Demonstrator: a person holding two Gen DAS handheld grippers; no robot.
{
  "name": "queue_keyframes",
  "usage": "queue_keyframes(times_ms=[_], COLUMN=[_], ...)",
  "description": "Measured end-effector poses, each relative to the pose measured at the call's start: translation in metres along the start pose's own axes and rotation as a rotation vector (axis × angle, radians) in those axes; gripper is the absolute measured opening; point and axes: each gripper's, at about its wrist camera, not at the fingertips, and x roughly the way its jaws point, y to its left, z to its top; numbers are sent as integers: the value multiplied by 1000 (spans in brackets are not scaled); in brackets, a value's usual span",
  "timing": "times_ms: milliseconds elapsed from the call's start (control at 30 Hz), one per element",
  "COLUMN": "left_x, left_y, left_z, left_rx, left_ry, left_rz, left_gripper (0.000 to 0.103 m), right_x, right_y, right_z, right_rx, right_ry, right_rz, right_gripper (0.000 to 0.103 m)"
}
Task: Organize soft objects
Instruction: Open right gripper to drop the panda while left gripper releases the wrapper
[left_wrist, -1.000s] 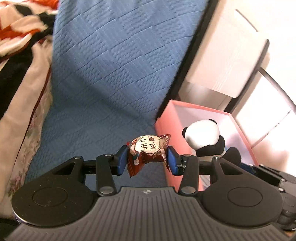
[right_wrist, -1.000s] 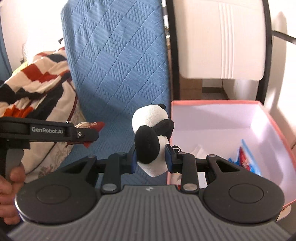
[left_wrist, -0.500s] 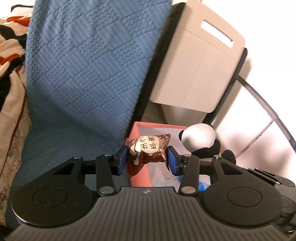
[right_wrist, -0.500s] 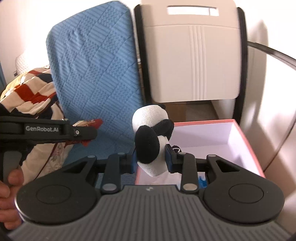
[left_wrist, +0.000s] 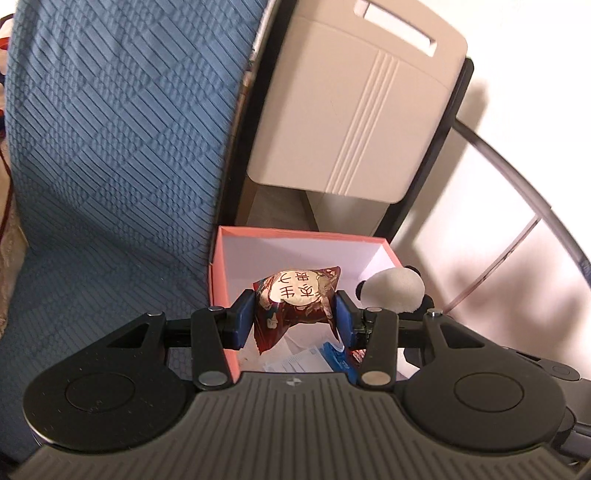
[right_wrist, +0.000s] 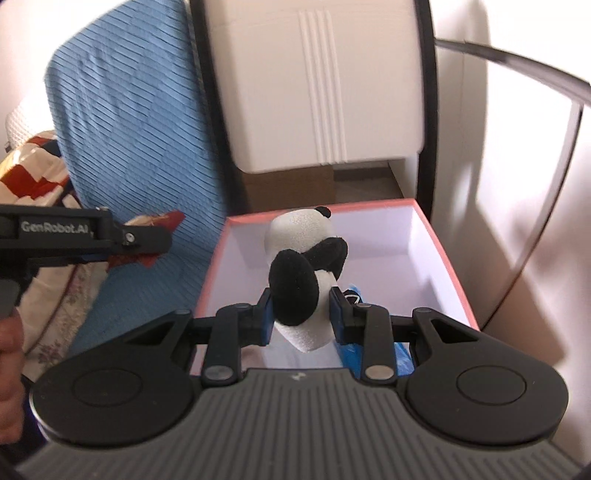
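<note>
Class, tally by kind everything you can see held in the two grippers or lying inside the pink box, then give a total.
Plush pandas: 1, held
Red snack packets: 1, held
Blue packets in box: 1
White papers in box: 1
Total: 4

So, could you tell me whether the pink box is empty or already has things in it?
Not empty. The pink box stands open, with a blue packet and white papers on its floor, below the held panda plush.
</note>
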Motion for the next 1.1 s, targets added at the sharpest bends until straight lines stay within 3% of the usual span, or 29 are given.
queue_keyframes(times_ms=[367,767,900,1000,1100], left_x=[72,116,121,121,115], left_y=[-25,-29,-30,-31,-33], left_z=[-27,-34,-35,-35,-33], left_rx=[12,3,4,1,7], left_ry=[110,169,174,183,175], left_rz=[36,69,74,74,79], left_gripper=[51,52,73,73,74], right_x=[50,77,77,74,66], right_y=[-46,-63,-62,-63,-66], right_z=[-15,-20,-17,-15,-10], right_rx=[29,62,55,55,69], right_ry=[115,138,158,151,129], right_rz=[4,40,40,19,5], right_gripper=[34,37,48,69,75])
